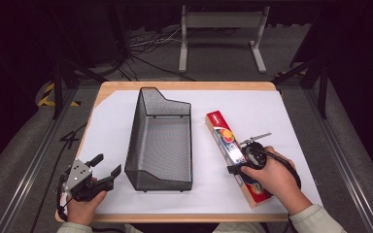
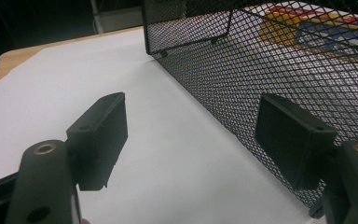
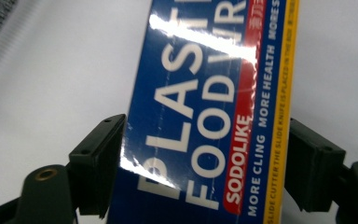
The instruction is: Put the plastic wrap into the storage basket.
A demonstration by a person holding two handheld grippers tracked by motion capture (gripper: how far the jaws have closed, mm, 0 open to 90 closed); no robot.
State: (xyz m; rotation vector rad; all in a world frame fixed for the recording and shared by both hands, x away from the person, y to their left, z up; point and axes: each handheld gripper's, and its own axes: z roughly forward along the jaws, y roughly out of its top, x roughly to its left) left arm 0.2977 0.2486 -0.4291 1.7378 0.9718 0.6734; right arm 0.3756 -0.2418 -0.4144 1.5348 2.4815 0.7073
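right gripper (image 1: pixel 243 158) straddles the food wrap box (image 1: pixel 233 155), jaws open; left gripper (image 1: pixel 108 165) open, empty.

One mesh basket (image 1: pixel 160 145), one wrap box (image 1: pixel 226 141), two grippers, left (image 1: pixel 108 167) and right (image 1: pixel 245 158), on one counter (image 1: pixel 116 121).

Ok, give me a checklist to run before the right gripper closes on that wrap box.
1. Right gripper straddles the plastic wrap box, one jaw on each long side: ok.
2. Jaws open wide enough for the box: ok.
3. Pads touching the box sides: cannot tell; the left looks close, the right shows a small gap.
4. Box lies flat on the white sheet, beside the mesh basket, not touching it: ok.
5. Basket open on top, nothing inside: ok.
6. Left gripper open, holding nothing, left of the basket: ok.
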